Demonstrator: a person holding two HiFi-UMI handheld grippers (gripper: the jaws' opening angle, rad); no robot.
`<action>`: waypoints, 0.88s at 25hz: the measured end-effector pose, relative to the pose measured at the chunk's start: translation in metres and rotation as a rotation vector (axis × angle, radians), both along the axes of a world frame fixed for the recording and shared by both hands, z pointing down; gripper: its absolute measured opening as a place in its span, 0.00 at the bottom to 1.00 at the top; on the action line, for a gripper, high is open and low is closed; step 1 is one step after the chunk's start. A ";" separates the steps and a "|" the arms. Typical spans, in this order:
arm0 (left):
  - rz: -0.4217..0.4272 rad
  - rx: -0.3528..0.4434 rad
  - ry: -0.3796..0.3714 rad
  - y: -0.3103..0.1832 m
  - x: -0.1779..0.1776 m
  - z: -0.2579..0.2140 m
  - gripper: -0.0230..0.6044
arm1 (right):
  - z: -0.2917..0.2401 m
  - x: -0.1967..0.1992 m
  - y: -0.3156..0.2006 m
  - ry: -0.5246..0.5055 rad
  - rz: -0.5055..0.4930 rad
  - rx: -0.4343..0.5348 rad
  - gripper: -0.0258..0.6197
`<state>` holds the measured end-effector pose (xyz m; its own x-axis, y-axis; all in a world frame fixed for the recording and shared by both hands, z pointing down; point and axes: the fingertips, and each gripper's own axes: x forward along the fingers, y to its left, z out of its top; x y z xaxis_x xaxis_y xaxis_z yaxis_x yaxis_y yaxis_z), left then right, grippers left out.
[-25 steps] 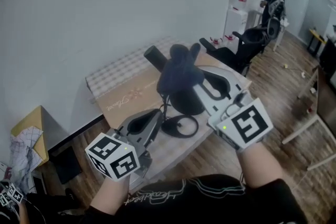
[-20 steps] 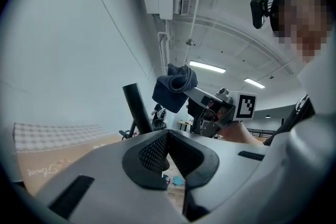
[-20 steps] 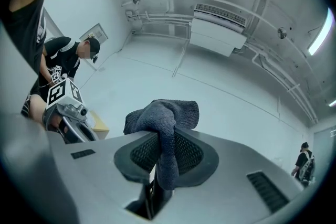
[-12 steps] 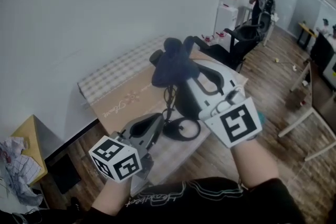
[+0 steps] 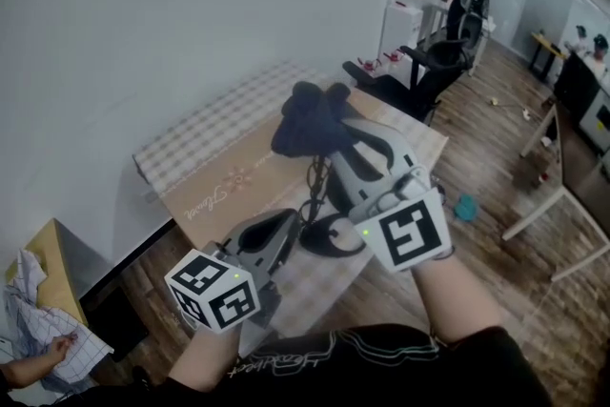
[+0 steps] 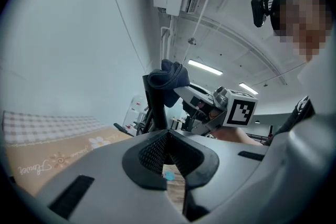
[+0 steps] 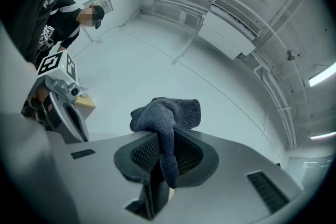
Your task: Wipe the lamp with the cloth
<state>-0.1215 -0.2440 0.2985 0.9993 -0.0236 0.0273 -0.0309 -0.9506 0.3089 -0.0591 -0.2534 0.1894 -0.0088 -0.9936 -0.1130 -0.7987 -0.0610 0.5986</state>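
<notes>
Your left tool [image 5: 284, 226] and right tool [image 5: 329, 136] are grey moulded shells with black mesh-textured pads. Each ends in a white cube [image 5: 212, 289] printed with black square markers and lit by a small green light. You wear a black shirt [image 5: 315, 353] with white lettering.

Head view: cloth [image 5: 310, 121] bunched just past the right gripper [image 5: 334, 140] fingertips covers the lamp [image 5: 311, 240] head, so head shape can't be told. Stem is partly behind that gripper's fingers [image 5: 376, 143], and base ring is part-covered on their side. Left gripper [image 6: 168, 132] view: foot of lamp post drops behind one finger [image 6: 144, 157], so contact w/ the closed tips can't be told. Teal bit [image 6: 168, 176] seen thru the gap behind the tips is too small to ID. Right gripper view: dark shape under the cloth, btw the fingers, is unclear.
</notes>
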 end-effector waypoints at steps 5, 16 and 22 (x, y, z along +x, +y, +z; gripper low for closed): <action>0.015 -0.021 -0.007 -0.008 -0.003 0.008 0.04 | 0.020 0.004 -0.007 0.010 0.041 -0.054 0.13; 0.073 -0.039 -0.013 -0.008 0.001 0.019 0.04 | 0.039 0.010 -0.009 -0.003 0.088 -0.096 0.13; 0.082 -0.045 -0.017 -0.007 -0.002 0.025 0.04 | 0.056 0.016 -0.005 -0.026 0.128 -0.127 0.13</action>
<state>-0.1232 -0.2513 0.3237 0.9972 0.0603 0.0434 0.0413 -0.9353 0.3515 -0.0429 -0.2585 0.2458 0.1201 -0.9926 0.0153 -0.8049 -0.0884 0.5869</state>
